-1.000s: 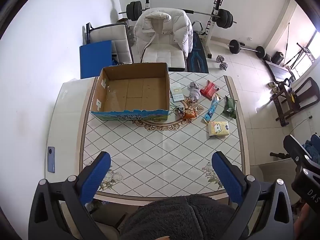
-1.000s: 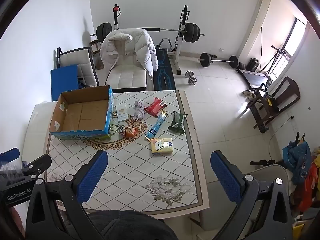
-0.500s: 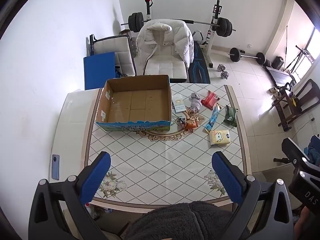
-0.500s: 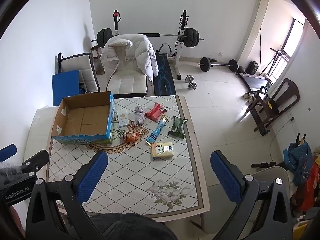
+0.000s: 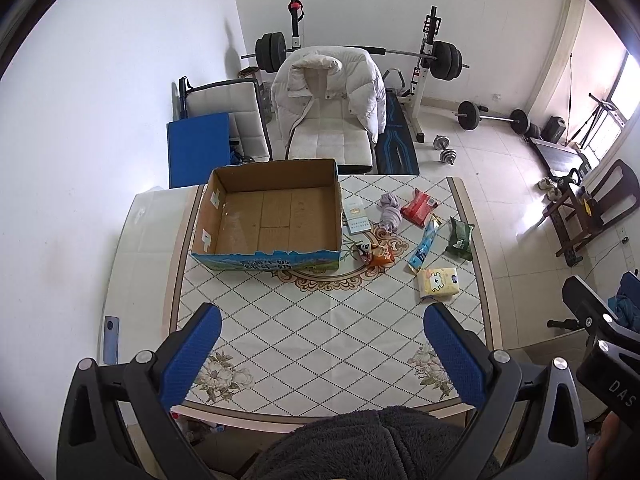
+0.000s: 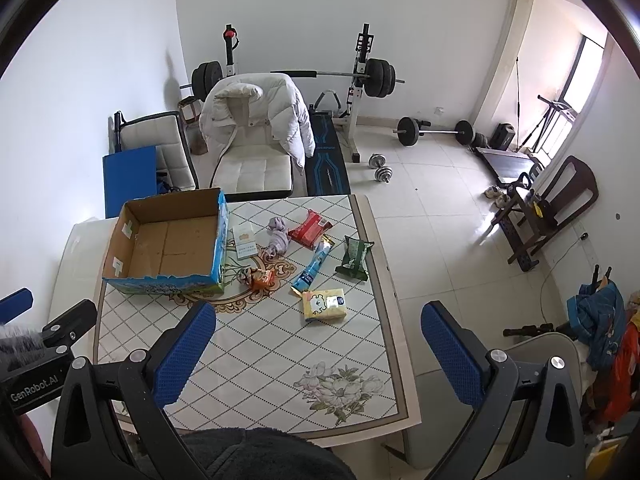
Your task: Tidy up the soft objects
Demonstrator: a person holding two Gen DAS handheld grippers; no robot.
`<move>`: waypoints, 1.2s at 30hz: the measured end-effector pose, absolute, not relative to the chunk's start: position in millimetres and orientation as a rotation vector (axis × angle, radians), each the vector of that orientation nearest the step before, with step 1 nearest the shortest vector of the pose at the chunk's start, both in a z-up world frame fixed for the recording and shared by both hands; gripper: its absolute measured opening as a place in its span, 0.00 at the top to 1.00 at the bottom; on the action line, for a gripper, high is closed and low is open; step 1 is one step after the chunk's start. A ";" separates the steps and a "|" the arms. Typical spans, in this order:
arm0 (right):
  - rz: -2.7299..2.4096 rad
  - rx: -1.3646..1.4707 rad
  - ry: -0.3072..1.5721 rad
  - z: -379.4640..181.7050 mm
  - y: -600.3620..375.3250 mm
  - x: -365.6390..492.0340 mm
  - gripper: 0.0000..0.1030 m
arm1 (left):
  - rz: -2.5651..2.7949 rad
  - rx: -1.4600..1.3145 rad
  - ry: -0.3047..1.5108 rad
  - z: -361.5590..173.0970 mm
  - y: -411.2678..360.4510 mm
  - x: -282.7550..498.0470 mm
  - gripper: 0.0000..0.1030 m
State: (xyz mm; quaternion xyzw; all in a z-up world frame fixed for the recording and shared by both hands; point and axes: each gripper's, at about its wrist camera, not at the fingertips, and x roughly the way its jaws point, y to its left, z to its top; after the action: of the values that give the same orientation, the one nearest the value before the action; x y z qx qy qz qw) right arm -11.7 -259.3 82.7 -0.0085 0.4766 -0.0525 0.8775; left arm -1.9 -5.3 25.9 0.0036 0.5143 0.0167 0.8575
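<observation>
An open cardboard box [image 5: 276, 216] [image 6: 168, 240] stands empty on the far left of the patterned table [image 5: 320, 336]. To its right lie several soft items: a grey sock bundle [image 5: 390, 212] [image 6: 278, 236], a red packet [image 5: 418, 207] [image 6: 310, 229], a blue tube packet [image 5: 425, 244], a green pouch [image 5: 460, 233] [image 6: 354, 258], a yellow tissue pack [image 5: 438, 283] [image 6: 324, 303], an orange snack pack [image 5: 378, 255] and a white card box [image 5: 356, 218]. My left gripper [image 5: 322, 356] and right gripper [image 6: 318, 356] are open, empty, high above the table's near edge.
A phone [image 5: 110, 340] lies on the white side surface at the left. Behind the table stand a chair with a white jacket [image 5: 328, 92], a blue board [image 5: 198, 152] and a weight bench. A wooden chair [image 6: 552, 208] stands on the tiled floor at the right.
Both grippers have risen and drawn back from the table, so the table and box look smaller and lower in both views. Nothing on the table has moved.
</observation>
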 end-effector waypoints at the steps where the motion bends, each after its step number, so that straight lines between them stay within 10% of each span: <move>1: -0.110 -0.016 0.994 83.2 -260.3 -11.8 0.00 | 0.036 0.008 1.078 26.2 -5.4 -1.7 0.00; 36: -0.114 -0.010 0.980 86.8 -269.3 -7.4 0.00 | 0.025 0.005 1.070 32.9 -11.5 0.9 0.00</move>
State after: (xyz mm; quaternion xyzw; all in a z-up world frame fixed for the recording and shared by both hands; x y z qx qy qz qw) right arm -7.4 -269.3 86.8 -0.0050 0.4705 -0.0548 0.8807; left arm 0.9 -11.5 32.9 0.0026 0.5099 0.0120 0.8601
